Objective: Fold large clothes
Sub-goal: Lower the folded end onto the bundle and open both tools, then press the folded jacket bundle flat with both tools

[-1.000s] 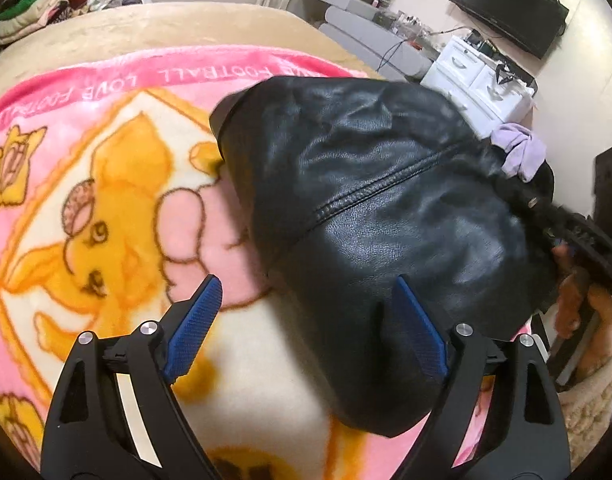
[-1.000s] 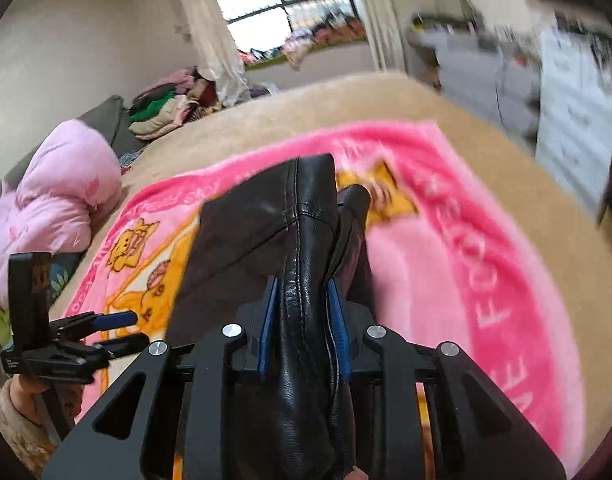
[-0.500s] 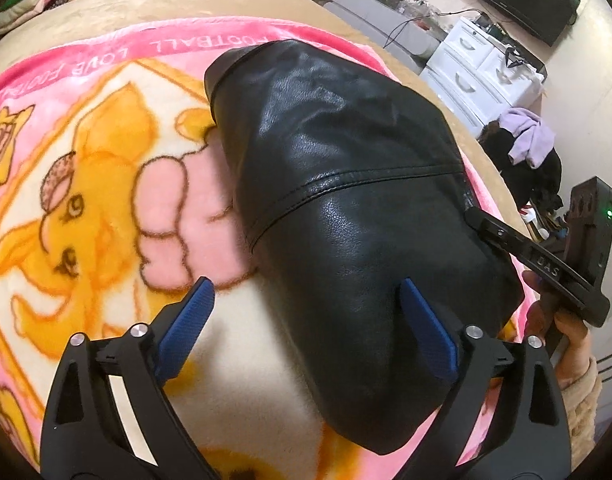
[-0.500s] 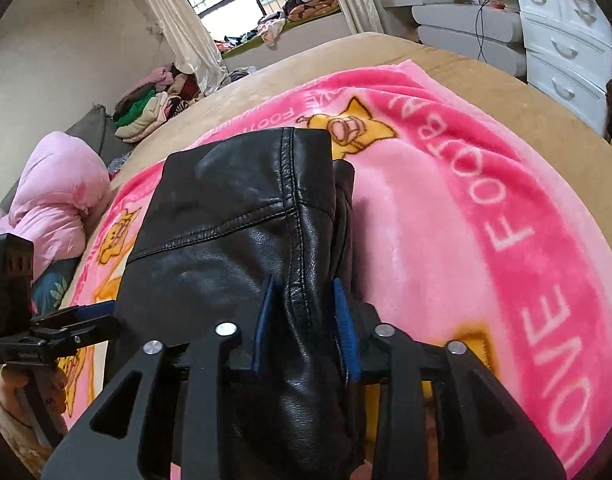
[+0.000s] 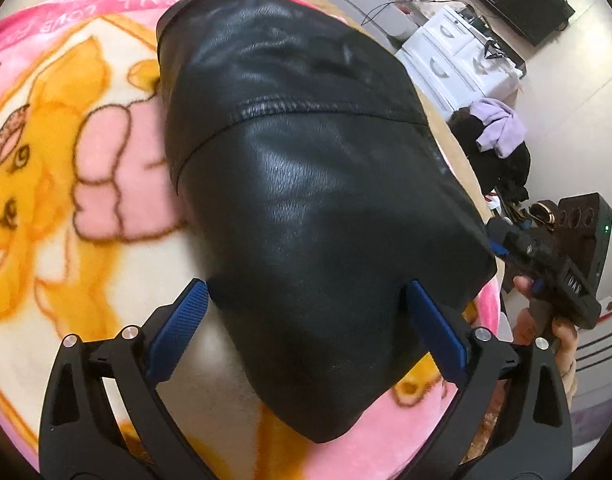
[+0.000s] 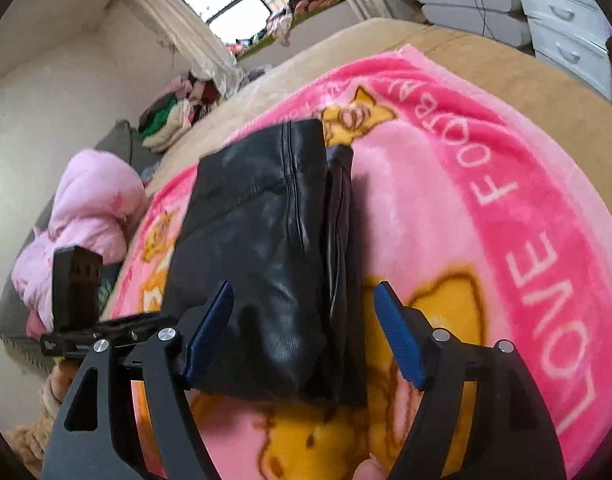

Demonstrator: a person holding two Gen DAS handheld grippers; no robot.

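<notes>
A black leather garment (image 5: 306, 184) lies folded into a compact bundle on a pink and yellow cartoon blanket (image 5: 66, 184). My left gripper (image 5: 306, 332) is open, its blue pads on either side of the bundle's near end, not clamped. My right gripper (image 6: 306, 332) is open too, its pads on either side of the other end of the garment (image 6: 266, 248), which rests on the blanket (image 6: 485, 208). The right gripper also shows in the left wrist view (image 5: 545, 264), and the left gripper in the right wrist view (image 6: 106, 328).
The blanket covers a tan bed (image 6: 485, 64). A white dresser (image 5: 457, 56) and a TV (image 5: 513, 0) stand beyond the bed. A pink puffy coat (image 6: 86, 220) and piled clothes (image 6: 174, 116) lie at the far side under a window.
My right gripper has opened and let go of the leather garment, which now lies flat on the blanket. My left gripper has moved closer over the bundle's near end.
</notes>
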